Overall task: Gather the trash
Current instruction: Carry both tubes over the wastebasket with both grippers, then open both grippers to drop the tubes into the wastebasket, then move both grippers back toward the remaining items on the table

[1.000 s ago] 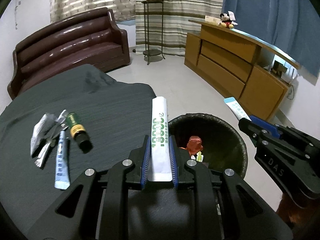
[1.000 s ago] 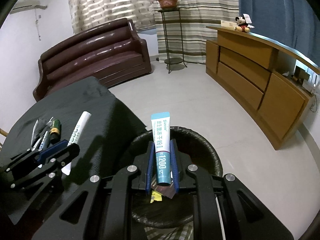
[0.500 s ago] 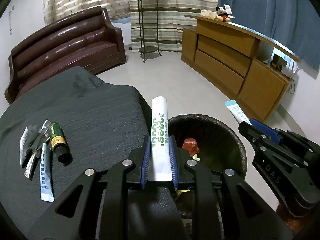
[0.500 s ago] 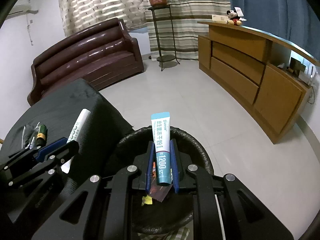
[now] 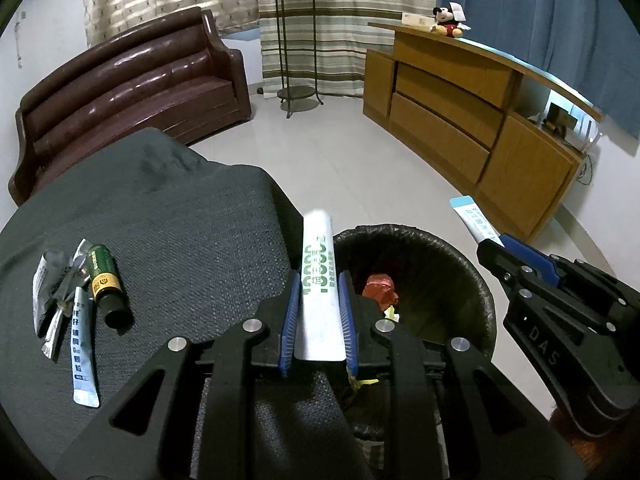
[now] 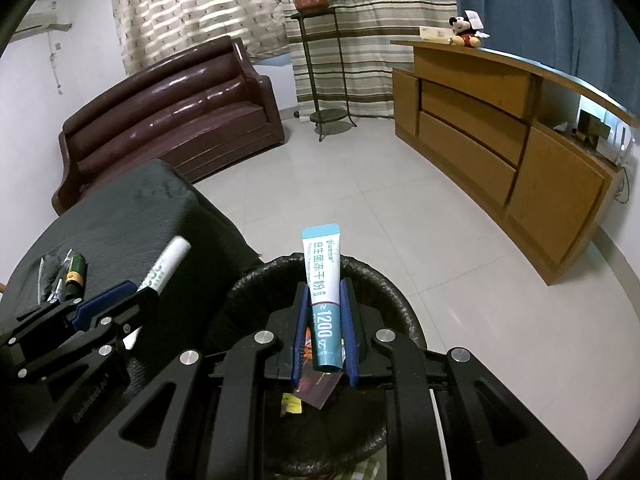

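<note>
Left wrist view: the left gripper [image 5: 319,312] holds a white sachet [image 5: 320,276] between its jaws, long axis running forward along the fingers. The bin [image 5: 436,256] lies just right of and below the sachet tip, so the coming move is a short shift right. More trash [image 5: 86,300] lies on the bench [image 5: 192,232], well left.

Right wrist view: the right gripper [image 6: 323,330] clamps a teal tube [image 6: 323,292], pointing forward, directly over the bin [image 6: 384,288]. This hand is nearer to release; judged ready to drop
</note>
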Tool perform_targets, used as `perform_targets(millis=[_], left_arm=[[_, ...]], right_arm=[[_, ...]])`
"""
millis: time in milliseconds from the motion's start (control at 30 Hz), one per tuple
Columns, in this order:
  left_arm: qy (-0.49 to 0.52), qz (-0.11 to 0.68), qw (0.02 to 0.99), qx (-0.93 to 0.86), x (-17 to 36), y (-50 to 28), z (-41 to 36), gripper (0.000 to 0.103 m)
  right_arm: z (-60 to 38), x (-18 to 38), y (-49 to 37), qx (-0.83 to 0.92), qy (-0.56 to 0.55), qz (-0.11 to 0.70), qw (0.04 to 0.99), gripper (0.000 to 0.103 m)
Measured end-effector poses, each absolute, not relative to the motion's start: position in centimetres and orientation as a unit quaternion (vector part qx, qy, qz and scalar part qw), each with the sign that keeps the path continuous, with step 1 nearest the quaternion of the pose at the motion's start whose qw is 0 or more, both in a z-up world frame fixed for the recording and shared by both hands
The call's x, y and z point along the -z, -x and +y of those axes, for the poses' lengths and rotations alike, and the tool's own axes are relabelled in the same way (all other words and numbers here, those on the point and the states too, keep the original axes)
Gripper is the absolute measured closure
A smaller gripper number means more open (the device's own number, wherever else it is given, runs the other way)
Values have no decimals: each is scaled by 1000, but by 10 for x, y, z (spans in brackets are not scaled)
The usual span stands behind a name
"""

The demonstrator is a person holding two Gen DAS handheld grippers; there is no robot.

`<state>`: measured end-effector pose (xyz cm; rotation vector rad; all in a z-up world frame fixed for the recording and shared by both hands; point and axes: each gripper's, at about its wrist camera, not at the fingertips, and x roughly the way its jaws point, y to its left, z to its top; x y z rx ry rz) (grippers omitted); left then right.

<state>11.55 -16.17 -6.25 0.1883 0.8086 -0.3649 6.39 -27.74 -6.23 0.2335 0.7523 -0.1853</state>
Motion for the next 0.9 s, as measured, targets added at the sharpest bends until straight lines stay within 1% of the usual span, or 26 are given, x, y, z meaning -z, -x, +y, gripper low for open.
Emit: perform_targets(millis=[233, 267, 300, 367, 400, 467, 600, 667, 800, 900], left_arm=[[-91, 394, 897, 176, 64, -118, -162, 83], [-91, 395, 897, 177, 64, -118, -162, 80], [-91, 395, 897, 177, 64, -118, -162, 73], [-89, 393, 898, 175, 64, -119, -162, 67], [-87, 392, 899, 174, 63, -119, -161, 65], [-86, 393, 899, 173, 63, -119, -161, 60], [-79, 391, 901, 171, 62, -119, -157, 50], [-75, 390, 902, 170, 60, -119, -154, 48], [-68, 387, 904, 166, 55, -117, -147, 43], [-64, 385, 906, 161, 52, -115, -138, 41]], right_arm=[[-282, 66, -67, 91, -114, 368, 918, 86], [-283, 66, -67, 91, -115, 369, 918, 86], [-283, 67, -67, 91, -115, 370, 918, 85], [-284, 68, -67, 92, -117, 370, 917, 83], [-284, 68, -67, 93, -117, 370, 917, 82], [-285, 68, -67, 95, -118, 369, 917, 74], [-285, 67, -64, 100, -116, 365, 918, 73], [-285, 66, -63, 103, -117, 363, 919, 69], [-280, 63, -62, 101, -115, 360, 920, 66], [-275, 60, -64, 97, -111, 359, 922, 62]])
